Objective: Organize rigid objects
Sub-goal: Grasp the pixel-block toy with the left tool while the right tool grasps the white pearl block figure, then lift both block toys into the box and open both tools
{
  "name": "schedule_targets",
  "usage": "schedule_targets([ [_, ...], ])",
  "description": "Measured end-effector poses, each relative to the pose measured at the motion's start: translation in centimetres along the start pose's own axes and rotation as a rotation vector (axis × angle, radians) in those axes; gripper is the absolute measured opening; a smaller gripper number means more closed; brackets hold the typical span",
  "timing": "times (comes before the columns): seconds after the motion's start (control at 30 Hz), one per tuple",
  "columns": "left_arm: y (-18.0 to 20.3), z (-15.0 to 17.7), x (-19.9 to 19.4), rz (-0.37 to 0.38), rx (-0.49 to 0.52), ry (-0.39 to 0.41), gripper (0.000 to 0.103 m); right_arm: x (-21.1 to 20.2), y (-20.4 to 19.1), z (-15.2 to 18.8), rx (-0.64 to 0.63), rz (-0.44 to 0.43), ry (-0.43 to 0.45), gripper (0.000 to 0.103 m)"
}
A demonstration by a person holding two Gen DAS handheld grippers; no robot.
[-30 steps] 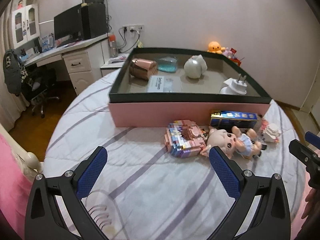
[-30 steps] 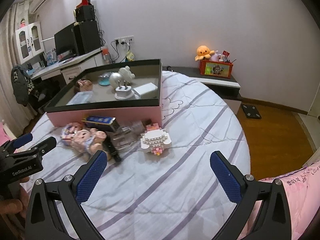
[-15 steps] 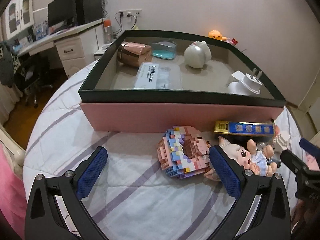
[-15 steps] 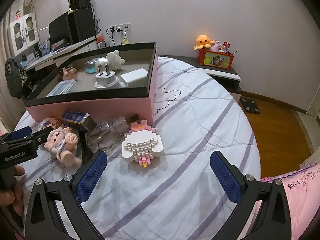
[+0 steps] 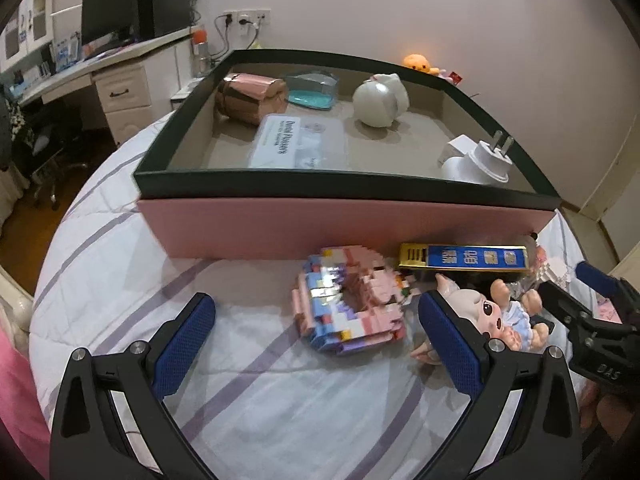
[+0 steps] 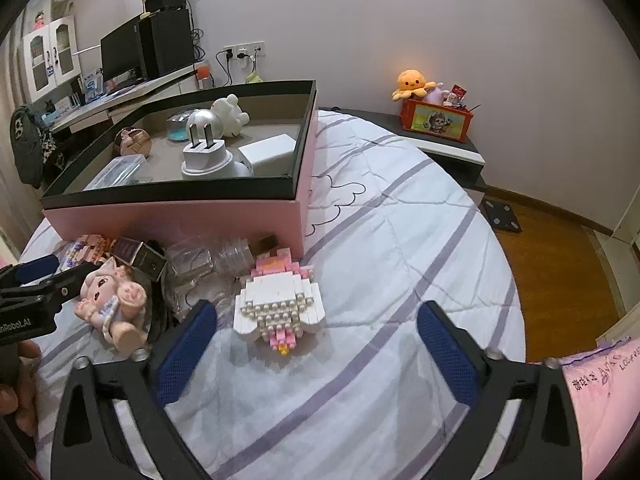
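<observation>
A pink box with a black rim [image 5: 344, 222] [image 6: 176, 216] sits on the striped bed and holds a copper cup [image 5: 248, 98], a white plug [image 5: 486, 158] [image 6: 204, 154] and other items. In front of it lie a pastel block figure [image 5: 348, 300], a blue and gold pack [image 5: 466, 258], a doll [image 5: 496, 320] [image 6: 110, 300] and a white and pink block figure [image 6: 280, 304]. My left gripper [image 5: 316, 340] is open, low over the pastel block figure. My right gripper [image 6: 316, 348] is open, just in front of the white and pink block figure.
Clear plastic packaging [image 6: 208, 264] lies between the doll and the white block figure. A desk with a monitor [image 5: 120, 24] stands far left. A low shelf with a red toy box [image 6: 436, 120] stands behind the bed. Wooden floor [image 6: 560, 264] lies to the right.
Both grippers have moved forward and down towards the objects in front of the box. The block figures now appear larger and nearer the fingers. Both stay open.
</observation>
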State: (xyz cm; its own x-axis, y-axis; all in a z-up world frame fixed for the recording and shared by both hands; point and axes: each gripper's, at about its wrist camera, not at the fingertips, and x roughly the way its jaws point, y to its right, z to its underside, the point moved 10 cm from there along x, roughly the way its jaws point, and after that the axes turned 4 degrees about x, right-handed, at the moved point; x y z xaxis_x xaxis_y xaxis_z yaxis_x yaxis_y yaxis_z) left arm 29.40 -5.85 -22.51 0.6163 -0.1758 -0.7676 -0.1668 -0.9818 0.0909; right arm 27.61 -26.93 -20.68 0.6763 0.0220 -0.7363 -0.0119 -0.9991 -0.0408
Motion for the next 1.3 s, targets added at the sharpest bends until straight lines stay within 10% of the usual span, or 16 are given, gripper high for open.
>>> schedule_targets([
  [0.23,1.4,0.1,0.0,0.035,0.032,-0.002,0.061,1.3,-0.5,0.2,-0.022,-0.031,-0.047,0.066],
  [0.43,1.7,-0.2,0.7,-0.019,0.059,-0.01,0.063,1.6,-1.1,0.1,-0.056,-0.046,-0.055,0.046],
  [1.3,0.1,2.5,-5.0,0.029,0.006,0.067,0.061,-3.5,-0.4,0.8,0.008,-0.121,0.006,0.046],
])
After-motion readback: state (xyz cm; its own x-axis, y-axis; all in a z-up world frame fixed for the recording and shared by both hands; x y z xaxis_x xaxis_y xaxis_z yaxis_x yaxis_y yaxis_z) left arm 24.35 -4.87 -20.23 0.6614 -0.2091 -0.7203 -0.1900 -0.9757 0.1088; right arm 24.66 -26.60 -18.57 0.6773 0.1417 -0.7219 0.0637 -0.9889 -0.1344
